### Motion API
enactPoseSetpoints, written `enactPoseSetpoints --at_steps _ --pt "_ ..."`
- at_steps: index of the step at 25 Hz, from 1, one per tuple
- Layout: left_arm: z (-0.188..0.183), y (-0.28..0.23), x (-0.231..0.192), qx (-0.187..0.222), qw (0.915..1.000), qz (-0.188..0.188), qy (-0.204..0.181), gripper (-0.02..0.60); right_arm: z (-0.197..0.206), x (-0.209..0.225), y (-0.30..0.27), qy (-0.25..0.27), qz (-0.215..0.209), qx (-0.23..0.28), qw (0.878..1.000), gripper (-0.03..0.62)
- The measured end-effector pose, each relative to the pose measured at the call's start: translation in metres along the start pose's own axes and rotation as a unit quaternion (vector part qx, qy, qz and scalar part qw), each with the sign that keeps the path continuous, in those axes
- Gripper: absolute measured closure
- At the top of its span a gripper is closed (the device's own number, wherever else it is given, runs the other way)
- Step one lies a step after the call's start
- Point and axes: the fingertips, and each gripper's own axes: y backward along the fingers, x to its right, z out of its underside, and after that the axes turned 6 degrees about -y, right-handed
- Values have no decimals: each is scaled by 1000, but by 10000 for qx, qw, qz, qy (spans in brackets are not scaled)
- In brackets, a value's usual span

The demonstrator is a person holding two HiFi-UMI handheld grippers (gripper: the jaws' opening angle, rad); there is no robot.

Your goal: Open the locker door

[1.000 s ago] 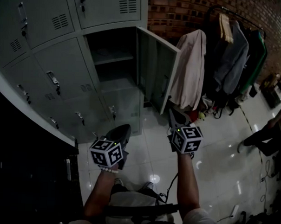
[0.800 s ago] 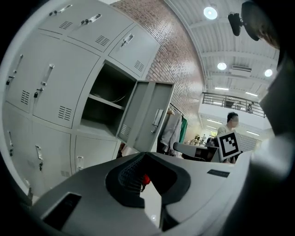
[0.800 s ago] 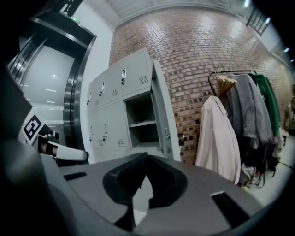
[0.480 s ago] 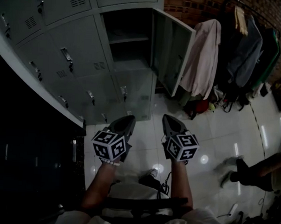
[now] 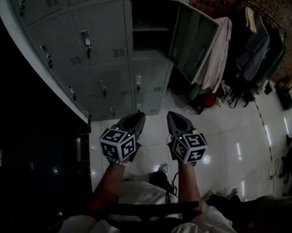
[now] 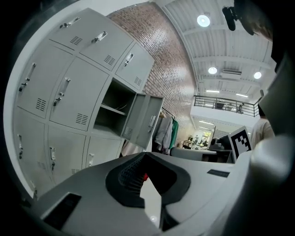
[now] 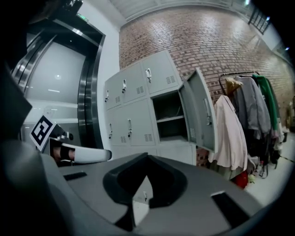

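Note:
The grey locker bank (image 5: 98, 48) fills the upper left of the head view. One compartment (image 5: 149, 36) stands dark and open with a shelf inside, and its door (image 5: 193, 41) is swung out to the right. The same door (image 7: 203, 110) shows in the right gripper view and again (image 6: 145, 120) in the left gripper view. My left gripper (image 5: 132, 121) and right gripper (image 5: 177, 121) hover side by side over the floor, well short of the lockers. Both are shut and hold nothing, with the tips meeting in each gripper view: left gripper (image 6: 145, 154), right gripper (image 7: 148, 156).
A beige garment (image 5: 216, 54) hangs just right of the open door, beside a rack of dark coats (image 5: 255, 41). A black wall (image 5: 28, 147) runs down the left. Glossy white floor tiles (image 5: 232, 141) spread out to the right.
Both grippers have drawn back from the lockers. The right one was by the open door's lower edge and now sits beside the left one. The door stays open.

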Motion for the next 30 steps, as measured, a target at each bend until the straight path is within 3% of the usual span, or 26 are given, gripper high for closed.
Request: enactPoseSetpoints --at_steps 6,15,30 --pt "13 45 -8 39 9999 130 8 588 27 -50 18 98 197 -105 9997 591" --pt "29 84 1 -63 9989 461 -25 587 53 -83 48 -60 564 -103 9983 591" --pt "3 78 34 142 9993 314 -107 588 10 -69 66 -20 273 123 9996 591"
